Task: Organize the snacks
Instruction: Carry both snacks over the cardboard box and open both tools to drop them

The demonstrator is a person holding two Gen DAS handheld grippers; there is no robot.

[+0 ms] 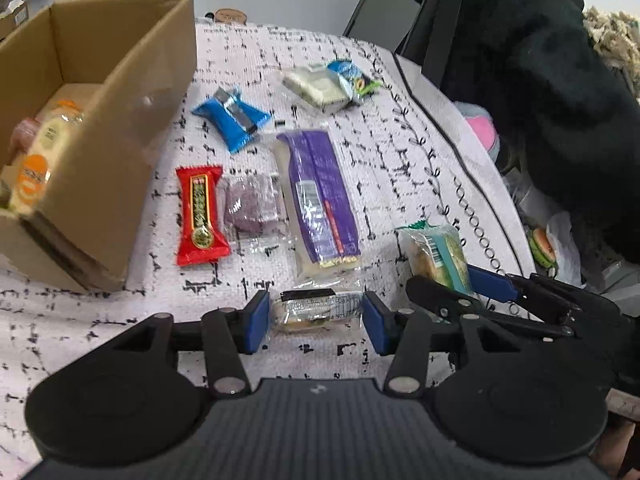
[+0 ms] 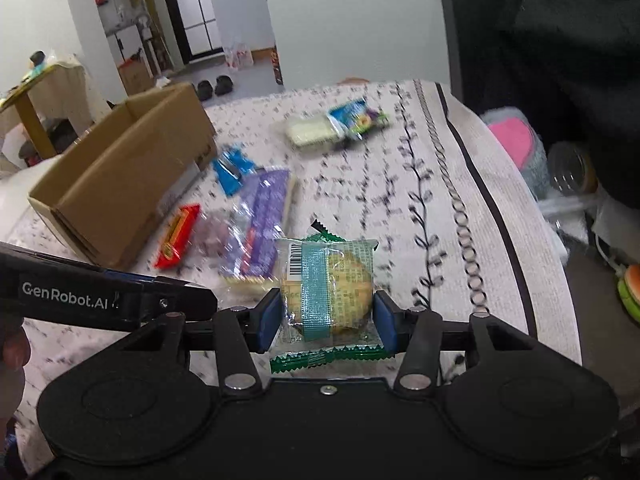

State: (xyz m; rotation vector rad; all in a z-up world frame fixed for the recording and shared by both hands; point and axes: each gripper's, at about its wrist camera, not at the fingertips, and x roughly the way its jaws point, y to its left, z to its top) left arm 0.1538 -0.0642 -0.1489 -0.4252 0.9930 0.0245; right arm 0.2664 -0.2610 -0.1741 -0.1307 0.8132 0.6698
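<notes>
My left gripper [image 1: 316,326] has its blue pads around a small clear-wrapped snack [image 1: 316,310] lying on the patterned cloth. My right gripper [image 2: 326,316] is shut on a green-edged packet with a round biscuit [image 2: 328,284], which also shows in the left wrist view [image 1: 438,254] with the right gripper's fingers [image 1: 492,284] on it. On the cloth lie a red candy bar [image 1: 200,214], a purple cake in clear wrap [image 1: 252,206], a long purple packet [image 1: 318,196], a blue packet [image 1: 232,118] and a white wafer pack [image 1: 316,88]. A cardboard box [image 1: 100,140] at the left holds several snacks.
A blue-green packet [image 1: 354,80] lies beside the white wafer pack. Dark clothing [image 1: 540,100], a pink and grey plush [image 2: 516,144] and a burger toy [image 1: 542,246] crowd the right side. The cloth [image 2: 440,200] ends at a black stripe on the right.
</notes>
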